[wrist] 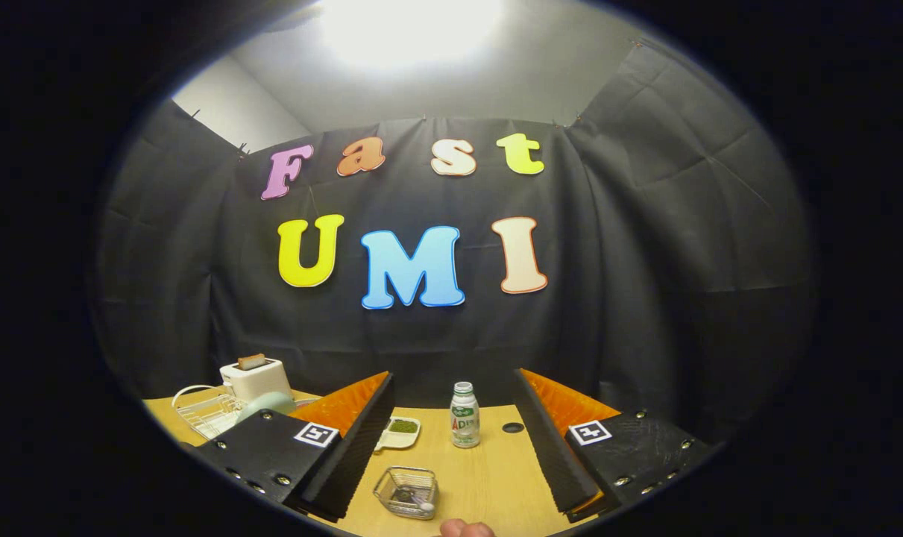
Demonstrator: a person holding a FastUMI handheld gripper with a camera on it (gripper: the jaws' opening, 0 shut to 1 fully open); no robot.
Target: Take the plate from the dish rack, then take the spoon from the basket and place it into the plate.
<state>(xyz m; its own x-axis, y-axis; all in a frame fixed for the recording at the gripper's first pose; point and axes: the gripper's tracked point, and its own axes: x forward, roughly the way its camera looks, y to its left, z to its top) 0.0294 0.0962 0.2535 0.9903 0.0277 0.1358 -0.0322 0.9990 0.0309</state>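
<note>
We hold the black two-finger gripper (451, 447) spread wide above the wooden table (488, 477), pale green plate (268, 405) in the white wire dish rack (209, 414), spoon (421, 503) in the small wire basket (406, 492) between the fingers.

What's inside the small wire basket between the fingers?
The small wire mesh basket holds a pale spoon on a dark base. The open gripper hovers above; the spoon's handle is hard to trace.

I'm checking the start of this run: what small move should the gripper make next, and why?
Probably swing toward the dish rack. The gripper is open with nothing between its fingers, and the pale green plate still sits in the rack, beside the toaster. The spoon waits in the basket.
</note>
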